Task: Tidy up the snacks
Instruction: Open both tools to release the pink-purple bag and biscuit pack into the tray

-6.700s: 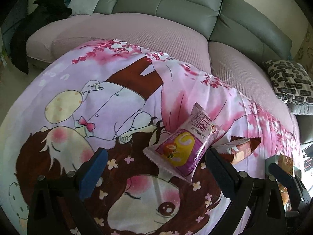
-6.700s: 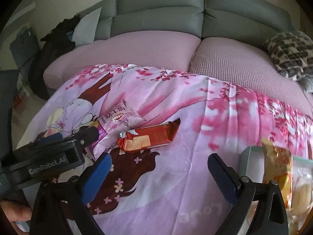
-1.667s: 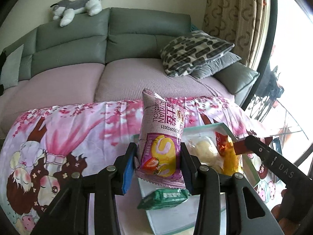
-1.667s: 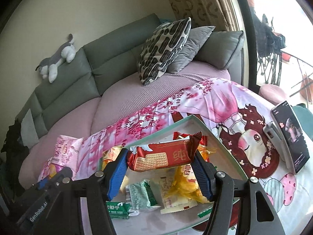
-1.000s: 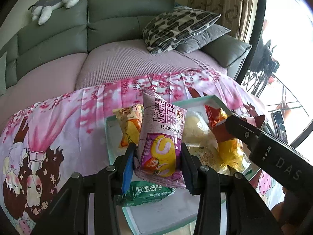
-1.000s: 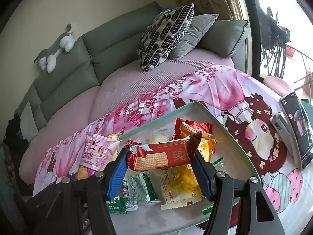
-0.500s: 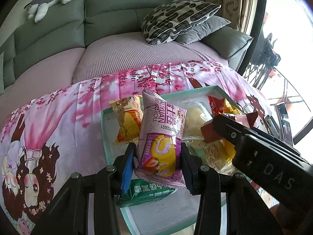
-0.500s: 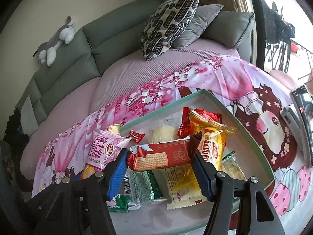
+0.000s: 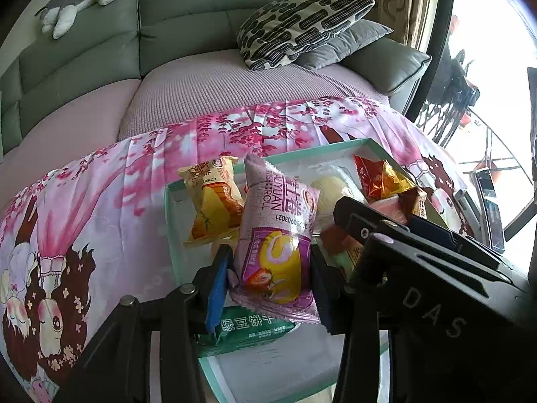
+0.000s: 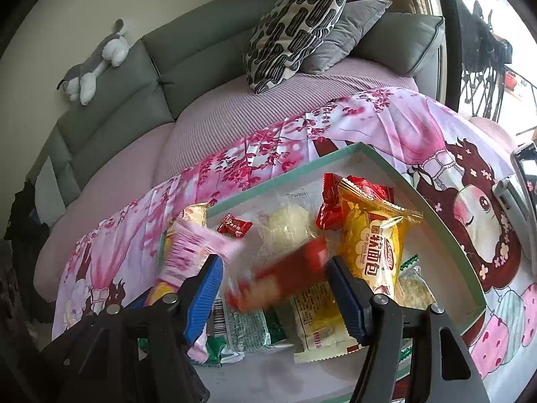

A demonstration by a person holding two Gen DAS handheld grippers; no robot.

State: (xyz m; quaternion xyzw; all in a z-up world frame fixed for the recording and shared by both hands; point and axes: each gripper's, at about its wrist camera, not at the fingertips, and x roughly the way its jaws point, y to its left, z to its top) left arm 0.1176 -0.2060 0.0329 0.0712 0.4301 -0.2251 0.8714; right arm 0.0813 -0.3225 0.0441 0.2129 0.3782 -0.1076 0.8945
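My left gripper (image 9: 268, 285) is shut on a purple swiss-roll packet (image 9: 278, 235), held upright over the near left part of the green-rimmed tray (image 9: 322, 146). My right gripper (image 10: 275, 288) has its jaws parted; the red wafer packet (image 10: 285, 275) shows blurred and tilted between them, over the tray (image 10: 446, 221). The purple packet also shows blurred at the left of the right wrist view (image 10: 191, 248). The right gripper's black body (image 9: 419, 268) crosses the left wrist view on the right.
The tray holds several snacks: a yellow bread packet (image 10: 376, 252), a red packet (image 10: 335, 205), a small red candy (image 10: 235, 225), green packets (image 9: 248, 327), an orange-yellow packet (image 9: 214, 205). A phone (image 9: 488, 201) lies right of the tray. The sofa with cushions (image 10: 295, 30) is behind.
Both grippers have moved lower over the tray. The right gripper's jaws have opened and the red wafer packet is dropping out, tilted. The left still grips the purple packet.
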